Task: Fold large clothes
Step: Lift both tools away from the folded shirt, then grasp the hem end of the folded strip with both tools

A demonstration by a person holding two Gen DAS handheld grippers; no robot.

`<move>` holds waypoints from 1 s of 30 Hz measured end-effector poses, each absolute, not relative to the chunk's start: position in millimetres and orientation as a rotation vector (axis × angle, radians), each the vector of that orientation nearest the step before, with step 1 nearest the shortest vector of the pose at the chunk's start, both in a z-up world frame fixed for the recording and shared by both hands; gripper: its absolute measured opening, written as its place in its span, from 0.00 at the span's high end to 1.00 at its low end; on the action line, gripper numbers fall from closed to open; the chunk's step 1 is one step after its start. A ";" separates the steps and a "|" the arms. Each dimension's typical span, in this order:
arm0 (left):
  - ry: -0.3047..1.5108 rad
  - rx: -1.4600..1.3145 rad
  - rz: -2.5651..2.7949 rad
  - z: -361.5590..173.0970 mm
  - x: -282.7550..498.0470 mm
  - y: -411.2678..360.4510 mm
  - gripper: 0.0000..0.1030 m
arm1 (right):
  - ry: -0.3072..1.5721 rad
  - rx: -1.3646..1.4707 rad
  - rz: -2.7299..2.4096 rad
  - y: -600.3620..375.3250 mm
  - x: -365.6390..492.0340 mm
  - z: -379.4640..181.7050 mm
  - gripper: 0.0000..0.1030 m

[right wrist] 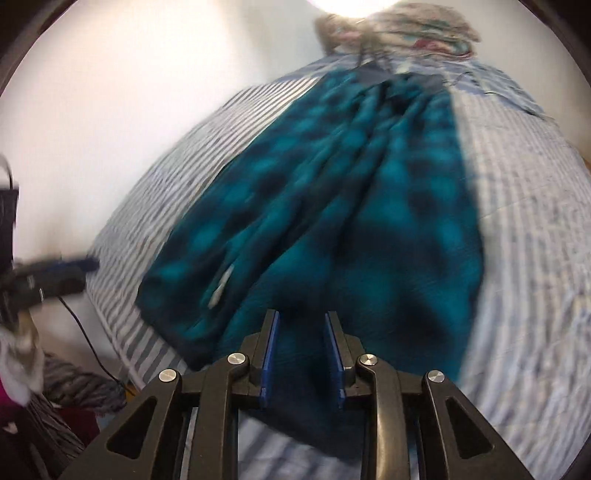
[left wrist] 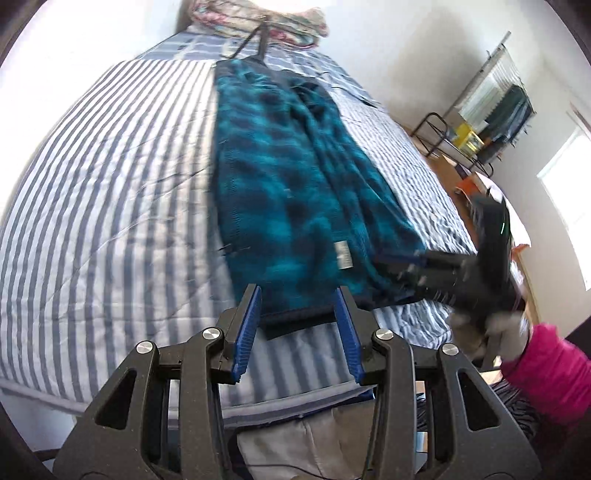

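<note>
A teal and black plaid garment (left wrist: 295, 177) lies lengthwise on the striped bed (left wrist: 110, 192), folded into a long narrow strip, with a grey label near its near end. My left gripper (left wrist: 297, 295) is open, its blue pads either side of the garment's dark near hem, just above it. My right gripper shows blurred in the left wrist view (left wrist: 410, 266) at the garment's near right corner. In the right wrist view, the right gripper (right wrist: 301, 319) is open over the near end of the garment (right wrist: 351, 206). The left gripper (right wrist: 88, 264) shows at the far left there.
A pile of patterned bedding (left wrist: 266, 20) sits at the bed's far end, with a dark strap (left wrist: 258, 40) lying from it to the garment. A metal rack with clothes (left wrist: 491, 118) stands by the right wall. The person's pink sleeve (left wrist: 550, 354) is at lower right.
</note>
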State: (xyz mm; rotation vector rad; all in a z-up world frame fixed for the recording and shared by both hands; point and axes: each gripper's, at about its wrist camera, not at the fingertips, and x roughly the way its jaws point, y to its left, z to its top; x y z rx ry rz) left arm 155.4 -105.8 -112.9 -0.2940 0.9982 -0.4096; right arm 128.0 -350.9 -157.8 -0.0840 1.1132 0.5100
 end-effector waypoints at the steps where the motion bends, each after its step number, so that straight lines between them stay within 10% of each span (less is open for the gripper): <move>1: 1.003 -0.313 -0.408 -116.2 156.9 -101.7 0.60 | 1.116 -0.104 0.506 -342.6 123.5 -166.1 0.75; 8: 1.063 -0.481 -0.398 -143.4 179.1 -79.5 0.57 | 1.119 -0.112 0.491 -339.5 115.5 -159.2 0.75; 15: 1.100 -0.684 -0.437 -162.6 197.5 -68.5 0.45 | 0.993 -0.072 0.461 -396.0 89.3 -110.3 0.39; 30: 1.199 -0.783 -0.520 -204.5 219.6 -80.7 0.45 | 1.220 0.409 0.503 -489.8 130.4 -178.4 0.34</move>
